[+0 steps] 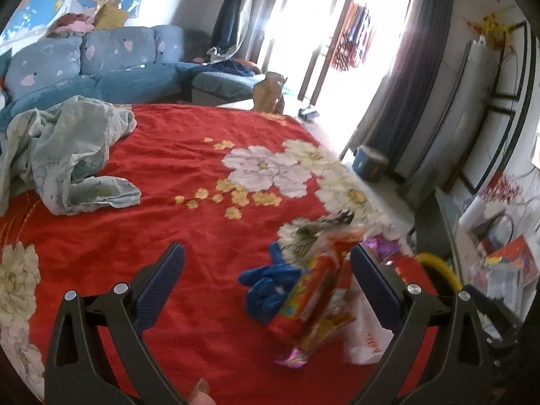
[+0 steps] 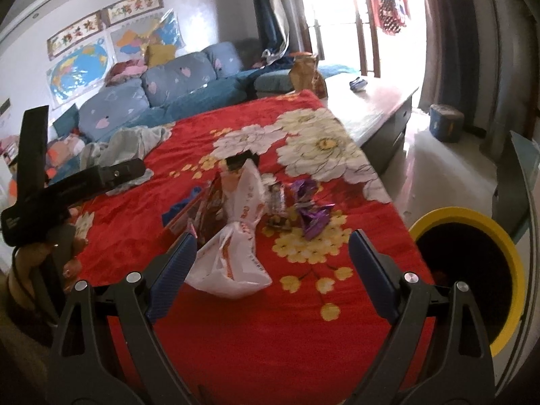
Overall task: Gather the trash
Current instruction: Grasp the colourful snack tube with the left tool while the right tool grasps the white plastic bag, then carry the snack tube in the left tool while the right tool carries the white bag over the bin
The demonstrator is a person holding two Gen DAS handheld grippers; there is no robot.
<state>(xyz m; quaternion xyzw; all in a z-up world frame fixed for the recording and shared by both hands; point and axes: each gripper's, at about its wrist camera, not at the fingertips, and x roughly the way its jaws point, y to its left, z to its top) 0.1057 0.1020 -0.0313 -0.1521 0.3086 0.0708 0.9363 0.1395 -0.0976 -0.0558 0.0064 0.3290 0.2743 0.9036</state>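
Note:
A heap of trash lies on the red floral cover (image 1: 175,155): a blue glove (image 1: 270,287), a red-orange snack wrapper (image 1: 317,300), a white plastic bag (image 2: 236,236), purple foil wrappers (image 2: 314,219) and a small silver packet (image 2: 278,202). My left gripper (image 1: 266,273) is open just above the cover, the glove and snack wrapper between its fingers. Open too, my right gripper (image 2: 273,263) hovers over the cover with the white bag at its left fingertip (image 2: 184,246). A yellow-rimmed bin (image 2: 472,270) with a dark inside stands off the cover's right edge.
A crumpled pale green cloth (image 1: 67,155) lies at the far left of the cover. Behind are a blue sofa (image 1: 101,60), a brown paper bag (image 2: 305,72) and a low table (image 2: 371,108). A blue tub (image 2: 445,123) sits on the floor. A hand (image 2: 37,253) holds the left tool.

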